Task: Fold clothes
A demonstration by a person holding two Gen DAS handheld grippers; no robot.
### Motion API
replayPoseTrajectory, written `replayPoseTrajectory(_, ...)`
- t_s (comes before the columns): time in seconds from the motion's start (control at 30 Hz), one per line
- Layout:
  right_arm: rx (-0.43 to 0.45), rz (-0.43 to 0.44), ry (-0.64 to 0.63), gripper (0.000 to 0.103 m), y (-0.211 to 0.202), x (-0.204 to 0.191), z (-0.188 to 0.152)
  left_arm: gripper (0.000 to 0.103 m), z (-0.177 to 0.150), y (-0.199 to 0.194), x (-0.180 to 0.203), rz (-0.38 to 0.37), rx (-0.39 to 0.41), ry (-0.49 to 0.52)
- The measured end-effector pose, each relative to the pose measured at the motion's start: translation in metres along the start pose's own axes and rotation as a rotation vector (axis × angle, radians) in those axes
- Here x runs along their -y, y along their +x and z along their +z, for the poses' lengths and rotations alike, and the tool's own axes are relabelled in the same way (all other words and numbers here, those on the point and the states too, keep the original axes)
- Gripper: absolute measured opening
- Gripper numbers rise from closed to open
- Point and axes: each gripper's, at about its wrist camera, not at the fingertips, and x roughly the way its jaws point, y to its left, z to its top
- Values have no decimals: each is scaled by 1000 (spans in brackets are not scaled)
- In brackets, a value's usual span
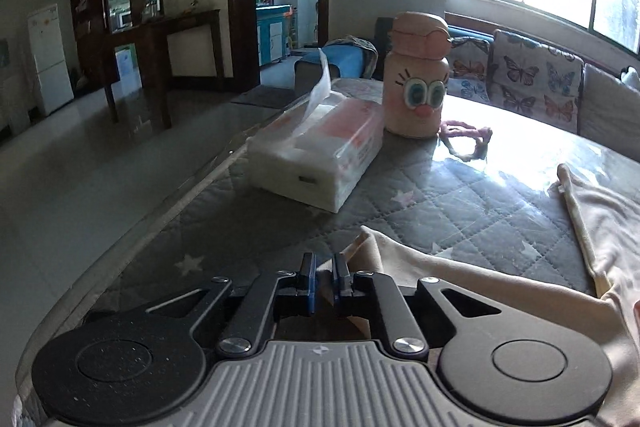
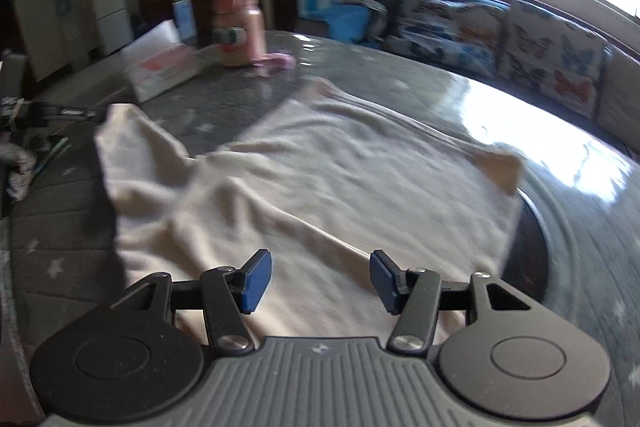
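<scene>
Left wrist view: I've got my left gripper (image 1: 325, 277) pinched nearly shut, with the cream garment's (image 1: 500, 283) corner right at the pads.

The blue pads (image 1: 310, 279) sit almost together and the cloth's corner rises just beside them, so I judge I'm holding that edge ready to carry it over for a fold, though the pinch itself is partly hidden. In the right wrist view, my right gripper (image 2: 316, 277) hovers with its jaws apart and empty above the garment (image 2: 320, 163), probably waiting to pin or take the near hem. The garment lies spread on the quilted table (image 1: 420, 203); the tissue pack (image 1: 320, 159) and pink bottle (image 1: 416, 79) stand well apart, out of the fold's way.
</scene>
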Motion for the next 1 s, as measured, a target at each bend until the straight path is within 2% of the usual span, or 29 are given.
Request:
replayPoseTrajectory(0.07,4,27,-37,56,4,-16,7,12,-1,-6,-2,-9,7,-1)
replayPoseTrajectory(0.2,8,73,-110,56,16,-45,21,30,-4,-18,-4,-30,8,-11)
replayPoseTrajectory(0.37,3,97,-159,56,42,-74,38,30,-13,-18,2,-82,-28,-5)
replayPoseTrajectory(0.43,1,98,-176,56,52,-82,43,30,-14,-12,4,-79,-47,-7)
replayPoseTrajectory(0.5,-3,95,-179,55,62,-89,47,26,-14,-6,5,-79,-68,-16)
replayPoseTrajectory(0.53,-8,97,-176,55,66,-91,48,18,-14,-3,6,-78,-72,-16)
replayPoseTrajectory(0.63,-20,96,-194,55,78,-101,48,8,-12,5,8,-70,-67,-9)
replayPoseTrajectory(0.83,-24,119,-287,55,85,-132,37,4,3,17,13,-43,-38,-1)
replayPoseTrajectory(1.0,14,149,-405,55,73,-156,25,4,9,17,16,-50,-21,9)
